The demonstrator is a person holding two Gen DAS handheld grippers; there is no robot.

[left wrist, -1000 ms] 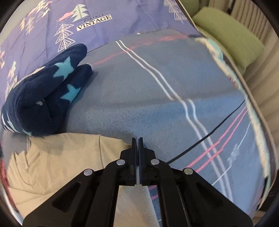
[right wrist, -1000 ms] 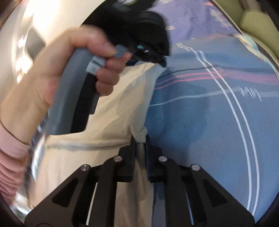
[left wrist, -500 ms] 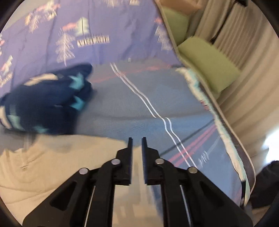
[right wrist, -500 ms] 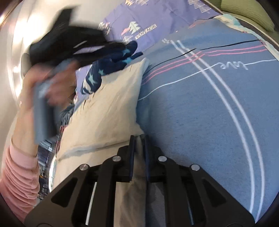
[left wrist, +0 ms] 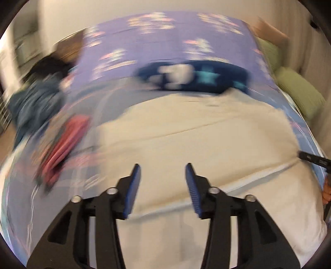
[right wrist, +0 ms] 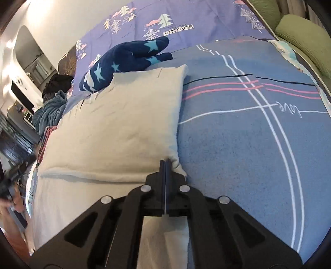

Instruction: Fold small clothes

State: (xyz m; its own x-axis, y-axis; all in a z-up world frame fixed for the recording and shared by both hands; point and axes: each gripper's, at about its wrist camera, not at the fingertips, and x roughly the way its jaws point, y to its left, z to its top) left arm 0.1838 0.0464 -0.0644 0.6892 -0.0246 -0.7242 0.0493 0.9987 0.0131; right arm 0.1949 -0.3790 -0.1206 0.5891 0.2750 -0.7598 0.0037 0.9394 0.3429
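Left wrist view, heavily motion-blurred. One left gripper (left wrist: 163, 171), jaws apart and just been opening, nothing between them; it hangs above one cream garment (left wrist: 196, 132) spread on the bed. Beyond the garment's far edge: one navy star-print fleece item (left wrist: 209, 79), lying on one purple printed sheet (left wrist: 165, 41). Left of the garment: one pink-red striped cloth (left wrist: 62, 144), further left one teal cloth heap (left wrist: 35, 99); both too smeared to identify further. Two green cushions (left wrist: 298, 91) along the right edge. At the right margin one black tip of the right gripper (left wrist: 312, 159) sits at the garment's edge.

Right wrist view, sharp. One right gripper (right wrist: 165, 163), jaws together, clamped on the near right corner of the cream garment (right wrist: 124, 124). Garment lies folded over, one fold ridge across its near part, on one blue blanket (right wrist: 238, 144) with white, pink and black stripes. The star-print fleece item (right wrist: 126, 60) touches the garment's far left corner. Purple printed sheet (right wrist: 206, 16) behind, reading "VINTAGE". Teal heap (right wrist: 49, 111) far left, one dark cloth (right wrist: 58, 82) behind it. Person's hand (right wrist: 10, 202) at the left margin, blurred.
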